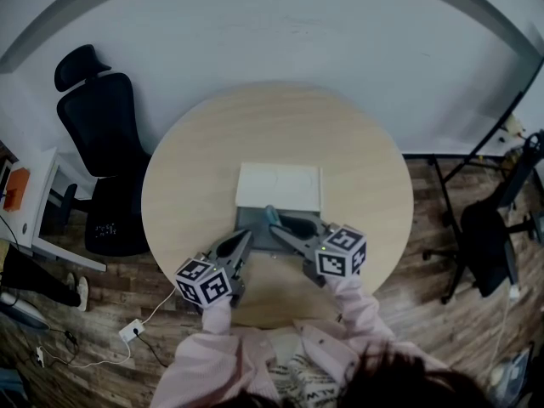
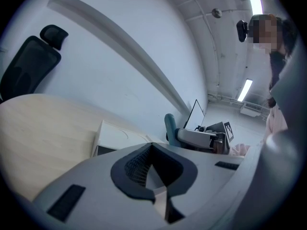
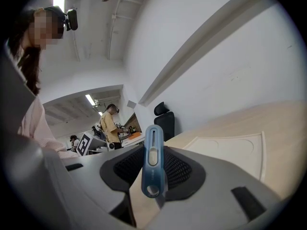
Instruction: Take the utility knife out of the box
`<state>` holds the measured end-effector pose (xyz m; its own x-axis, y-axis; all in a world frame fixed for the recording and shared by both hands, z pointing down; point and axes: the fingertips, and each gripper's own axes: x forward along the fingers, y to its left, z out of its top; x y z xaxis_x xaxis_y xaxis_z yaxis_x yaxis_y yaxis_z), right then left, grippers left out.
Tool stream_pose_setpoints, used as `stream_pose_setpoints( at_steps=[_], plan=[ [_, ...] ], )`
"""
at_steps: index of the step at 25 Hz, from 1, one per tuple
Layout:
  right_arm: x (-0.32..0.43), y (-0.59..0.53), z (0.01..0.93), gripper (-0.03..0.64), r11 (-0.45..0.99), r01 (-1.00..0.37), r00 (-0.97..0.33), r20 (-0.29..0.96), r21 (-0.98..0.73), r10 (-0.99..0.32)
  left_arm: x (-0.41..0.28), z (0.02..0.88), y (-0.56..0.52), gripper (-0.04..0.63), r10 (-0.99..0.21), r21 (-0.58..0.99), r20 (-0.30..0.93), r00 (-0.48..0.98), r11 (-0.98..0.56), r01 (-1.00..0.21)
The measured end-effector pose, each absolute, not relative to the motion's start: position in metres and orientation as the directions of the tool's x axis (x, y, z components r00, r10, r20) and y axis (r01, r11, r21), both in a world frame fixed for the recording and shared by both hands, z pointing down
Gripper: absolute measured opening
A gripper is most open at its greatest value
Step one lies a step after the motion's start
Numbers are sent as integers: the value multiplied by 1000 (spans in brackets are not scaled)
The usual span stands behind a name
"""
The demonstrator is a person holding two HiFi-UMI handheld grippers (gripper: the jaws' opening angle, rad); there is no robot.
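Observation:
A grey box (image 1: 253, 221) sits near the front of the round table (image 1: 187, 177), with its white lid (image 1: 279, 187) lying flat behind it. My right gripper (image 1: 274, 226) is shut on the blue utility knife (image 1: 270, 214) and holds it just above the box. In the right gripper view the knife (image 3: 153, 162) stands upright between the black pads (image 3: 180, 169). My left gripper (image 1: 245, 240) is at the box's front left corner. Its jaws (image 2: 152, 150) look shut, and I see nothing between them. From there I see the knife (image 2: 170, 126) and the right gripper (image 2: 196, 138) to the right.
A black office chair (image 1: 102, 126) stands at the table's far left, and another chair (image 1: 484, 236) is on the right. A white desk (image 1: 34, 202) is at the left edge. A cable and plug (image 1: 129, 330) lie on the floor. People (image 3: 110, 123) stand far off.

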<state>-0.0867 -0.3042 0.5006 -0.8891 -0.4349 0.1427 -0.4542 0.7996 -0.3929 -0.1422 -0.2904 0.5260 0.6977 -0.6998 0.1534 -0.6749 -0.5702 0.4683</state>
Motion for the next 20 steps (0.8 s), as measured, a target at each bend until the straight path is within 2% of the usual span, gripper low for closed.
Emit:
stream_pose_setpoints(
  at_steps=[20],
  plan=[
    [-75,-283,465,137,842,-398,-907,18,-365,-421,-137,483,-279,0,-701,422,58,711,-628,-654]
  ],
)
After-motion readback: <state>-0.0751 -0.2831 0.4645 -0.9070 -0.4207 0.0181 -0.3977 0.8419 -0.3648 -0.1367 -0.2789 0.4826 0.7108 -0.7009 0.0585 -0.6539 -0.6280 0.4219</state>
